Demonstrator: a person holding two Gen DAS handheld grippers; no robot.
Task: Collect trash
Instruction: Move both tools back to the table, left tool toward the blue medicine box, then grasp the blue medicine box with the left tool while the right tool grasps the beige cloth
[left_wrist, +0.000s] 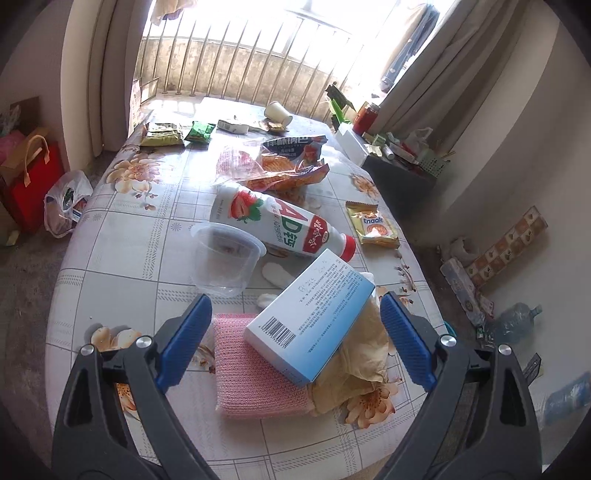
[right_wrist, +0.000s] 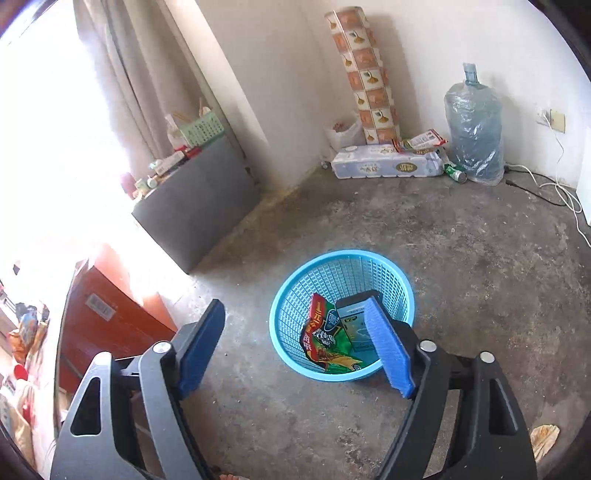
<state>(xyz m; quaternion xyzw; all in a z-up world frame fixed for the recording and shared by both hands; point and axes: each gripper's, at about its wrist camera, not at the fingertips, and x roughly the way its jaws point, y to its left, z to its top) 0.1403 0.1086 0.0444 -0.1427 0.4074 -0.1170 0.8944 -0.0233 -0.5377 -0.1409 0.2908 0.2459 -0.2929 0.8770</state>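
A white and blue box (left_wrist: 314, 317) lies tilted at the near edge of the desk (left_wrist: 110, 258), propped on a pink cloth (left_wrist: 251, 373) and crumpled brown paper (left_wrist: 354, 365). The left gripper (left_wrist: 295, 339) hangs over it, jaws wide, not touching. Beyond lie a clear plastic tub (left_wrist: 225, 254) and a strawberry drink bottle (left_wrist: 280, 225). The right gripper (right_wrist: 295, 347), jaws wide and empty, hangs above a blue basket (right_wrist: 332, 266) on the floor, with a snack wrapper (right_wrist: 325, 336) inside.

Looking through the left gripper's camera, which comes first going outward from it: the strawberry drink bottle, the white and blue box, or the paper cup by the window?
1. White and blue box, right between the open fingers of the left gripper.
2. Strawberry drink bottle, lying on its side mid-table.
3. Paper cup, tipped over at the far edge by the window bars.
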